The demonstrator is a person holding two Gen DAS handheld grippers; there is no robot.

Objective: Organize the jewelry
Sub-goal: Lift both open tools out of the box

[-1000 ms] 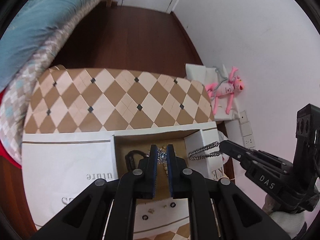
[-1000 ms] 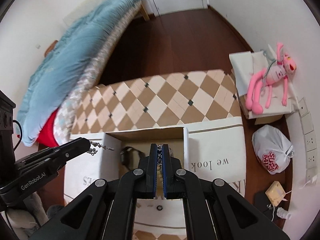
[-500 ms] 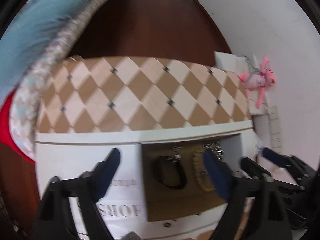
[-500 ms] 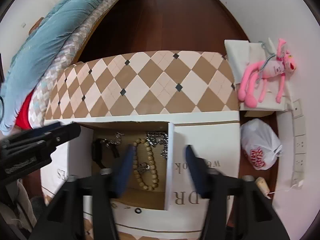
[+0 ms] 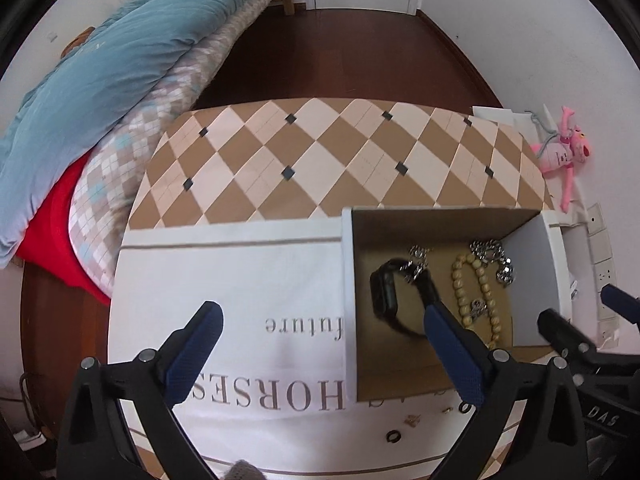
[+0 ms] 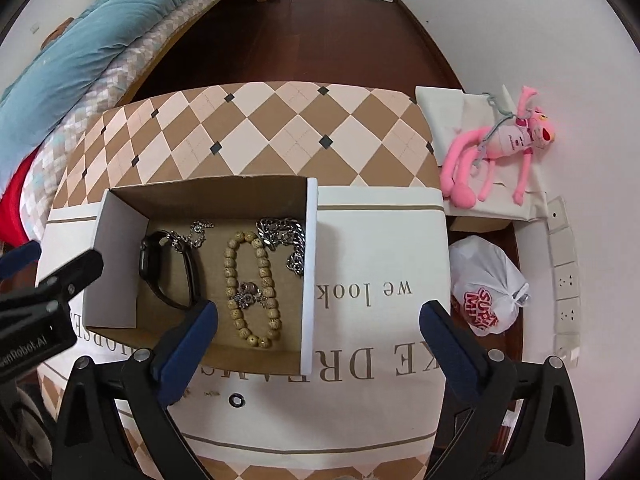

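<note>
An open cardboard box (image 6: 308,272) (image 5: 348,300) stands on a white printed cloth. Inside lie a black watch (image 6: 168,272) (image 5: 386,292), a wooden bead bracelet (image 6: 250,288) (image 5: 478,292), a thick silver chain (image 6: 286,240) (image 5: 494,258) and a small silver chain (image 6: 194,232) (image 5: 418,262). My left gripper (image 5: 320,344) is open and empty, raised above the cloth at the box's left side. My right gripper (image 6: 318,340) is open and empty above the box's right wall. Small rings and studs (image 6: 237,400) (image 5: 394,436) lie on the cloth in front of the box.
The cloth (image 5: 240,280) covers the near part of a diamond-patterned table (image 6: 280,128). A bed with a blue quilt (image 5: 100,60) is at the left. A pink plush toy (image 6: 500,148) and a white plastic bag (image 6: 486,288) lie at the right by the wall.
Both grippers were shut on chains over the box; they have opened, the chains now lie in the box, and both grippers have pulled back and upward.
</note>
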